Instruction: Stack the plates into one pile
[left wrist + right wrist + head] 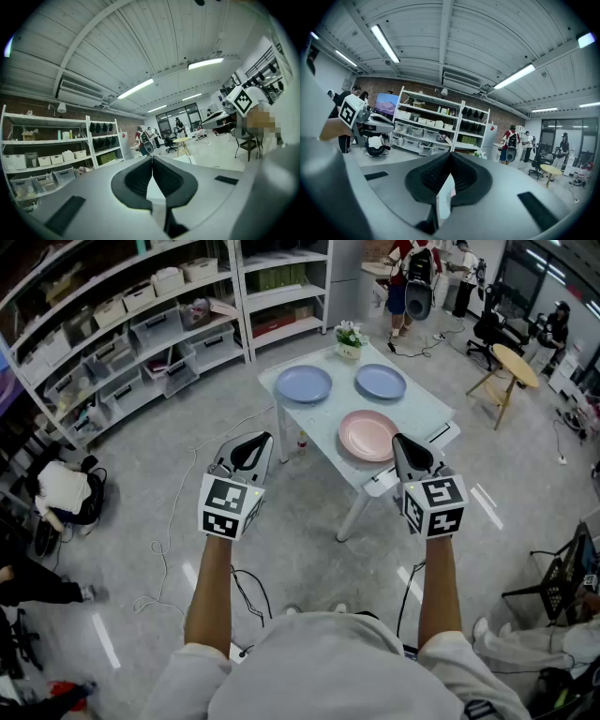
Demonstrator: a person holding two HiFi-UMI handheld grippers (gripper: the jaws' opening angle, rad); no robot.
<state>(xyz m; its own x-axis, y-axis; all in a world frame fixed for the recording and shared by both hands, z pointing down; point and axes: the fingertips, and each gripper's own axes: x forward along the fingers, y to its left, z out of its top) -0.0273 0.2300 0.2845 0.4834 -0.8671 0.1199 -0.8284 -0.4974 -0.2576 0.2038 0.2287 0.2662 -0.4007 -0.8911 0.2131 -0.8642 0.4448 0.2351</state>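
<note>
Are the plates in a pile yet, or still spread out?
Spread out. The pink plate, the left blue plate and the right blue plate lie flat and apart on the table, none stacked.

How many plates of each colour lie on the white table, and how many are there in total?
Blue plates: 2
Pink plate: 1
Total: 3 plates, all lying apart, none stacked.
</note>
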